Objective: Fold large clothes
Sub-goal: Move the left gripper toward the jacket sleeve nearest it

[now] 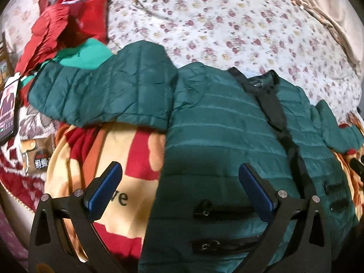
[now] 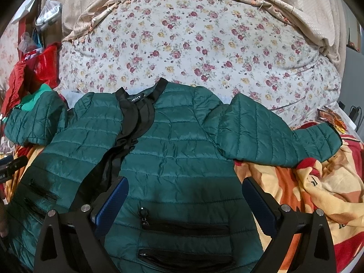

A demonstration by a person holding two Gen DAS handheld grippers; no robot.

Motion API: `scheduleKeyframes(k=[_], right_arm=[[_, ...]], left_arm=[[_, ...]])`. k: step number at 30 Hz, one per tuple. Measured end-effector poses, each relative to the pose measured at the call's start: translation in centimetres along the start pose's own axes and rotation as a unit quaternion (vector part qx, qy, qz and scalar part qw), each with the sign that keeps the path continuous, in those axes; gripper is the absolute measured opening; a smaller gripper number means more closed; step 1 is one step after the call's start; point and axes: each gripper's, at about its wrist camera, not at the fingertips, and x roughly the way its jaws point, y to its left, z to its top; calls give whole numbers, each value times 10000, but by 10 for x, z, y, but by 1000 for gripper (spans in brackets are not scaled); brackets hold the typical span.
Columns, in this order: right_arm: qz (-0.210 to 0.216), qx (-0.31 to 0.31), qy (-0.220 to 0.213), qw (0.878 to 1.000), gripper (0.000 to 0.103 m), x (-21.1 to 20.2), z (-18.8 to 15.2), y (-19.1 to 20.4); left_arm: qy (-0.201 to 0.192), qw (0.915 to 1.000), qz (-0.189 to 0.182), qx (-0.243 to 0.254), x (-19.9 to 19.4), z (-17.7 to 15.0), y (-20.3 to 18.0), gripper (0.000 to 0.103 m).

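A dark green quilted puffer jacket [image 1: 216, 132] with black lining and zip pockets lies spread face up on the bed, both sleeves stretched out sideways. It also shows in the right wrist view [image 2: 182, 150]. My left gripper [image 1: 179, 170] is open and empty, hovering over the jacket's left hem edge and the blanket. My right gripper [image 2: 184, 184] is open and empty above the jacket's right front panel, near a zip pocket [image 2: 184, 227]. The left sleeve [image 1: 102, 95] reaches toward the clothes pile; the right sleeve [image 2: 273, 132] lies on the blanket.
A yellow, red and orange blanket [image 1: 109, 159] lies under the jacket. A floral quilt [image 2: 193, 52] fills the far side. Red clothes [image 1: 63, 22] and a light green garment [image 1: 86, 54] are piled at the left. A phone [image 1: 9, 109] lies at the left edge.
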Motion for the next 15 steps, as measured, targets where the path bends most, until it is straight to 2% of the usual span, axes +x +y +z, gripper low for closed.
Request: scheduleKeyframes(k=[7, 15], right_arm=[[-137, -65, 120, 9998, 99, 5, -2, 1], [-153, -73, 142, 9998, 99, 6, -3, -1]], left_arm=[[-35, 9997, 253, 1, 0, -2, -1, 102], [-20, 9997, 262, -2, 1, -2, -1, 102]])
